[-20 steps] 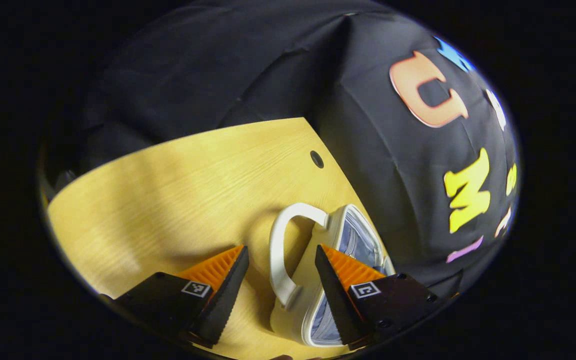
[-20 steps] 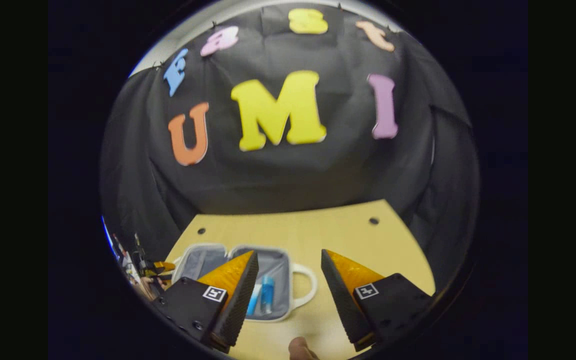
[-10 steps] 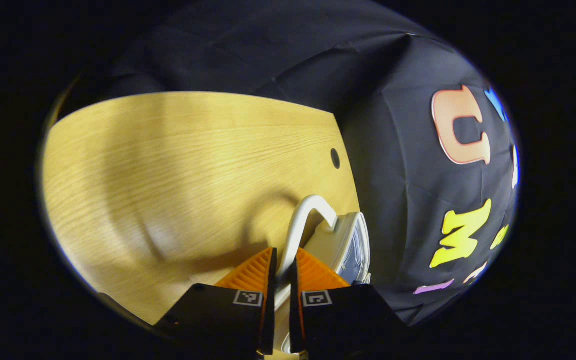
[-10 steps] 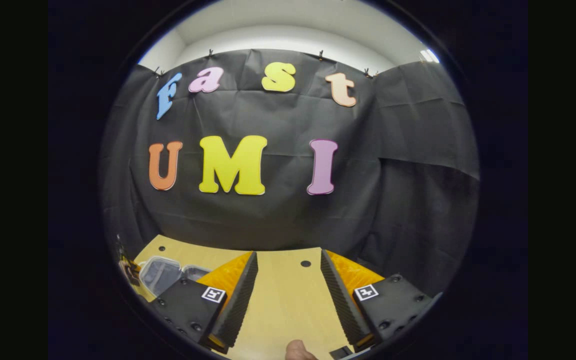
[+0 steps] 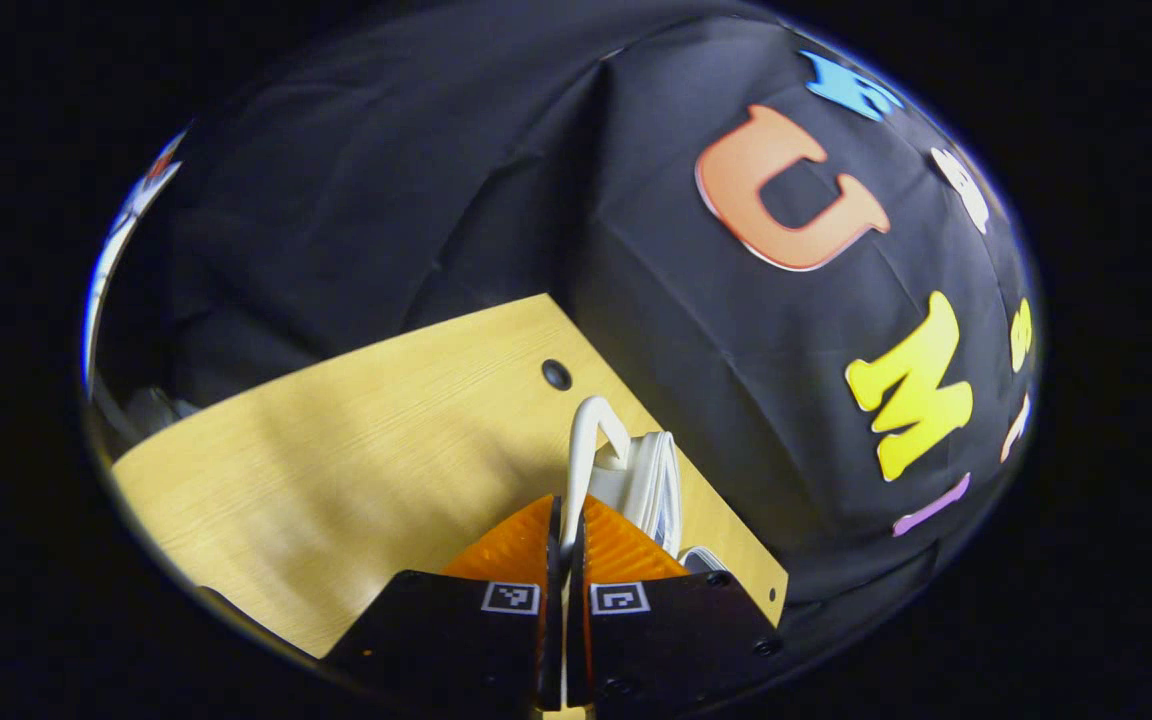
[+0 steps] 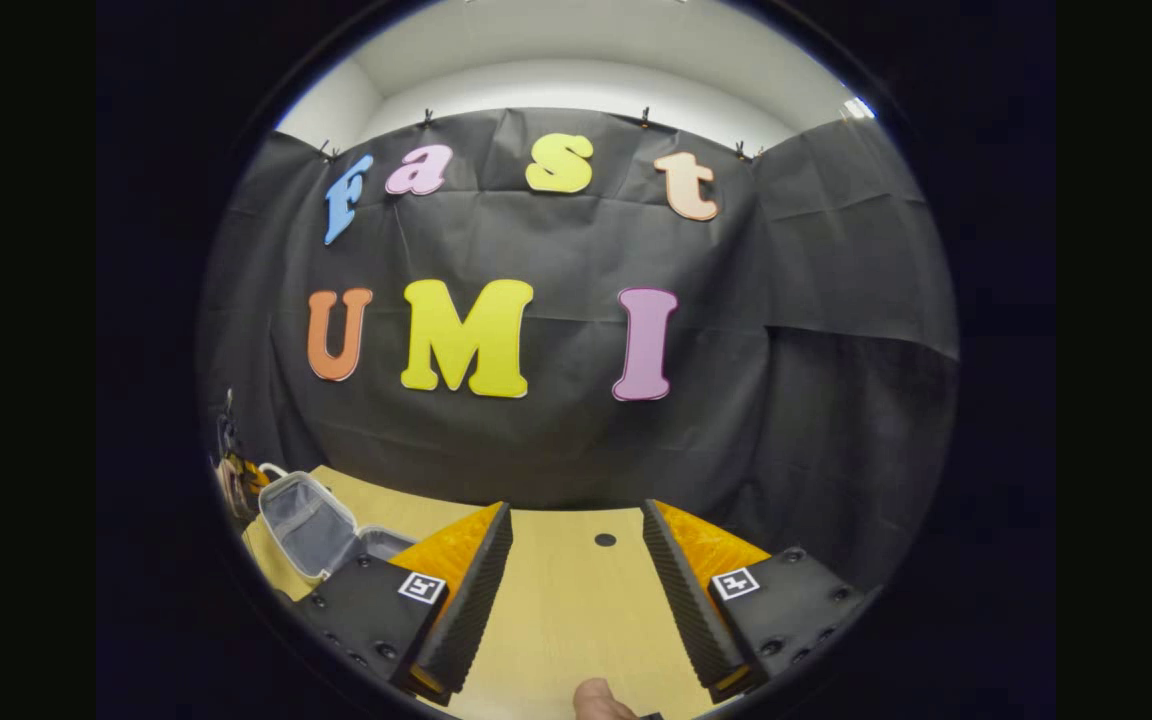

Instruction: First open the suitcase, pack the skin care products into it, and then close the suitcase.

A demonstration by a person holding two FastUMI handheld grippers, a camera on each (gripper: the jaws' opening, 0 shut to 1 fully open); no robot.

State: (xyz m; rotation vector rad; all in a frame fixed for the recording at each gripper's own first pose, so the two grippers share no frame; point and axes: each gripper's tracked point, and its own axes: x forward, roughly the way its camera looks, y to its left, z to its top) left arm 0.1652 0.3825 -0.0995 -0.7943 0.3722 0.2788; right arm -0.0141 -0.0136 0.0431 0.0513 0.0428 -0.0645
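In the left gripper view my left gripper (image 5: 565, 510) is shut on the white handle (image 5: 583, 440) of the small white suitcase lid (image 5: 651, 480), which I see edge-on, raised off the wooden table (image 5: 356, 450). In the right gripper view the suitcase (image 6: 311, 515) sits at the far left, its lid tilted up and its grey lining showing; the other half is partly hidden behind my finger. My right gripper (image 6: 576, 560) is open, with nothing between its fingers, over bare table away from the suitcase. The skin care products are hidden.
A round hole (image 5: 556, 375) marks the table near its back edge, and another hole (image 6: 604, 540) lies ahead of my right gripper. Black cloth walls close the booth behind and beside the table. A fingertip (image 6: 598, 700) shows at the bottom edge.
My left gripper closed on the lid's handle and swung the lid up from lying flat to standing on edge. My right gripper pulled back from over the open suitcase and now stays still.
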